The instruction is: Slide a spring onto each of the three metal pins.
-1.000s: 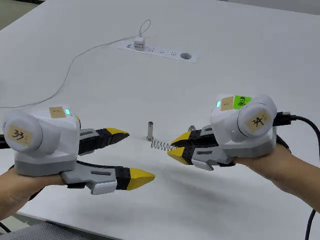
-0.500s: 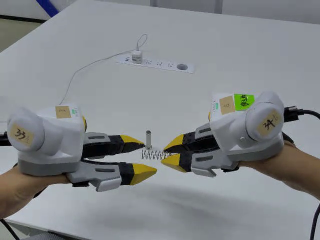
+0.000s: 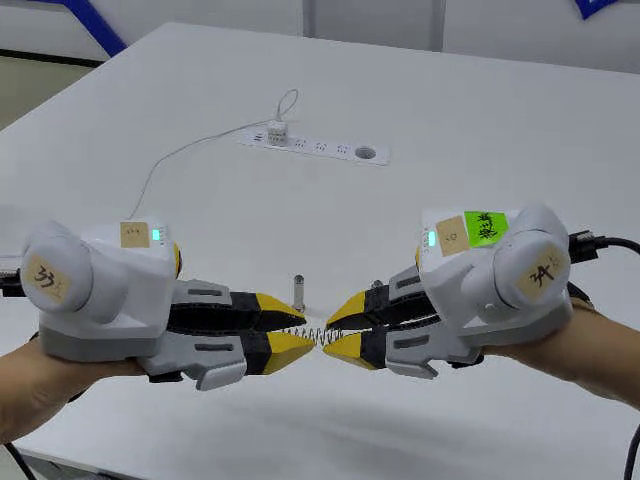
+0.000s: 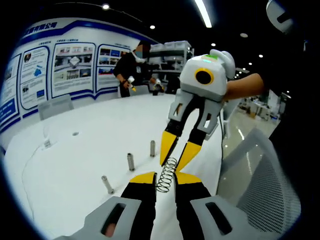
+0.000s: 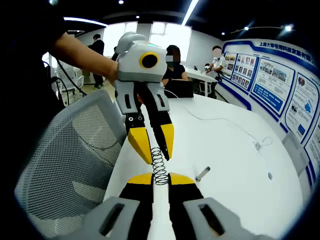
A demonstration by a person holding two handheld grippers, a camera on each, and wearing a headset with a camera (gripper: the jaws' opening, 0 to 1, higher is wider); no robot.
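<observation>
The left gripper and right gripper are held level and point at each other, tips almost meeting. The left hand and right hand each grasp a gripper body from behind. Both jaw pairs are drawn narrow, each clamping one end of the spring. The forearms enter from the lower corners.

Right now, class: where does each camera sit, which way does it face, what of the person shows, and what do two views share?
Head view: on the headset, looking down at the table; hands hold the left gripper and right gripper.
Left gripper view: rides the left gripper, faces the right gripper; a forearm shows.
Right gripper view: rides the right gripper, faces the left one; an arm shows.
Shared: both gripper views show the spring between the tips.
</observation>
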